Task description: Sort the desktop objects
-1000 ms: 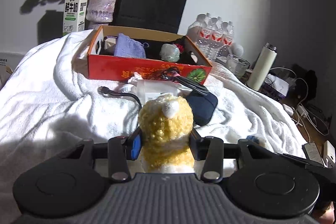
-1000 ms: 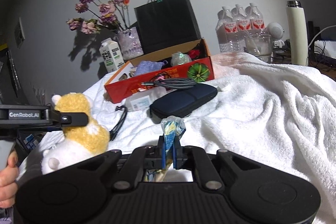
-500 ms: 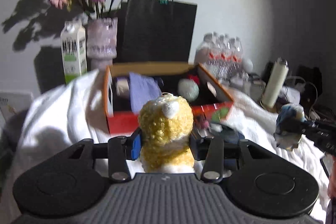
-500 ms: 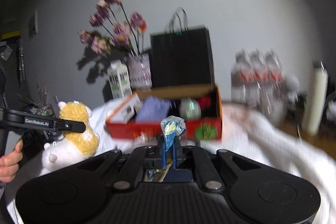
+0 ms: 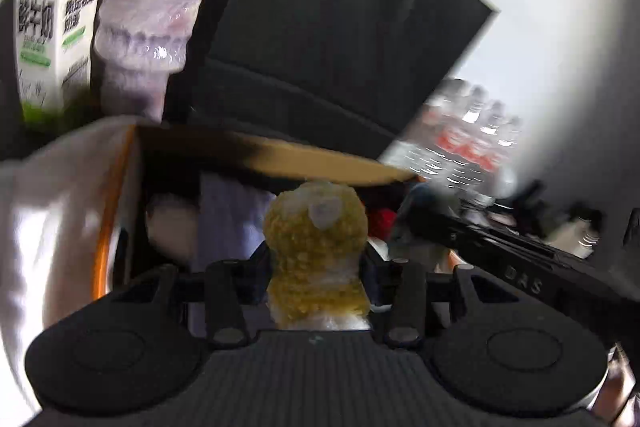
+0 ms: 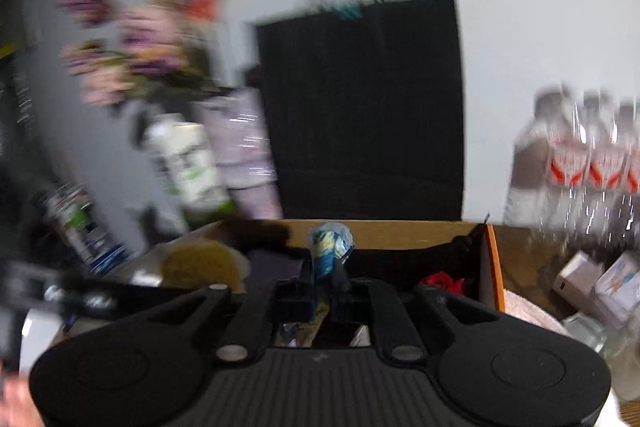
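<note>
**Two items held over the open box**

Item 1: plush toy (image 5: 316, 251). Yellow, curly pile on top with a small white tuft near its crown and a white underside at the bottom. Your left gripper (image 5: 316, 263) has it between the jaws, one pad pressing on each flank; the jaws stand at a middling width set by the toy's body and are easing open a little. The toy hangs above the near part of the cardboard box (image 5: 280, 159), in front of a folded lilac cloth (image 5: 228, 215) and a pale rounded thing lying inside it.

Item 2: small wrapped packet (image 6: 330, 251). Blue and yellow print, with a crumpled, clear-looking twist at the top. Your right gripper (image 6: 324, 281) has it between narrow jaws, which are opening at this moment; the packet stands upright between the pads. It sits over the middle of the box, whose orange outer wall (image 6: 492, 267) shows at the right, with something red (image 6: 440, 281) inside near that wall.

Surroundings, blurred in both views: a black paper bag (image 6: 360, 107) directly behind the box, a lilac vase (image 5: 152, 7) with flowers, a milk carton (image 5: 56, 27) beside the vase, and a pack of water bottles (image 6: 580, 155) to the right. A white towel (image 5: 52, 207) lies at the box's left side.

Your right gripper's arm crosses the right of the left view.
</note>
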The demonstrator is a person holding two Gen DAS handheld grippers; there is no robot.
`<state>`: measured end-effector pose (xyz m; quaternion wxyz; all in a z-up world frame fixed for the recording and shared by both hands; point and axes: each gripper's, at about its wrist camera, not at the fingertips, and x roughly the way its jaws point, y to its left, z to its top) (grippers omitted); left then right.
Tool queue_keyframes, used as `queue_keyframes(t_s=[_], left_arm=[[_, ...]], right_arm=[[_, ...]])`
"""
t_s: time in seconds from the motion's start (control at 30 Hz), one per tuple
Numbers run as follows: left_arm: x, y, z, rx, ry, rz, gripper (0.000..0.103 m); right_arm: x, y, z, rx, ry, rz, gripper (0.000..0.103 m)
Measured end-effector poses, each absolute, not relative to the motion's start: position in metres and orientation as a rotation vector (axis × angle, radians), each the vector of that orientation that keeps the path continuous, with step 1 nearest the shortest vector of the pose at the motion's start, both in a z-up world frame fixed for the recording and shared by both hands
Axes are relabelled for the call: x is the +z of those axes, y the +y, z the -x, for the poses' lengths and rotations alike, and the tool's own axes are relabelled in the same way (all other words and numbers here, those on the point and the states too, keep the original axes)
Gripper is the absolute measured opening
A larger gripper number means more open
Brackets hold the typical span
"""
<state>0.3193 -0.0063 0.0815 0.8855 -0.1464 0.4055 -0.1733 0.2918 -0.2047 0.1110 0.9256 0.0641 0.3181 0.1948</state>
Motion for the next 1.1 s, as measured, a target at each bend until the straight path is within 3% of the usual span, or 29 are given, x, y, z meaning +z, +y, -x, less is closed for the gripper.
queue_keyframes(t_s=[0.07,0.1,0.13,0.2,0.3,0.47,0.6,0.77,0.93,1.1], left_arm=[[0.070,-0.022,-0.345,-0.349,0.857,0.214,0.060],[0.065,-0.025,-0.353,-0.301,0.869,0.177,0.061],[0.063,-0.026,-0.357,-0.276,0.868,0.150,0.061],[0.067,-0.024,-0.353,-0.283,0.824,0.095,0.064],[0.084,-0.016,-0.338,-0.268,0.728,0.041,0.079],[0.110,-0.010,-0.317,-0.170,0.765,0.005,0.079],[0.120,-0.008,-0.286,-0.078,0.793,-0.040,0.079],[0.111,0.001,-0.224,-0.057,0.870,-0.089,0.069],[0.106,0.012,-0.134,-0.131,0.845,-0.102,0.069],[0.094,0.026,-0.029,-0.205,0.748,-0.032,0.081]], right_arm=[[0.091,-0.206,-0.329,0.364,0.738,-0.215,0.013],[0.080,-0.207,-0.342,0.333,0.775,-0.232,0.021],[0.072,-0.207,-0.350,0.291,0.806,-0.231,0.041],[0.064,-0.206,-0.354,0.201,0.844,-0.190,0.062],[0.069,-0.207,-0.336,0.217,0.783,-0.098,0.065],[0.089,-0.208,-0.305,0.230,0.741,-0.039,0.071],[0.108,-0.197,-0.273,0.270,0.711,0.060,0.087],[0.119,-0.197,-0.214,0.322,0.693,0.139,0.088],[0.108,-0.228,-0.130,0.396,0.706,0.102,0.090],[0.088,-0.256,-0.032,0.387,0.663,0.079,0.100]])
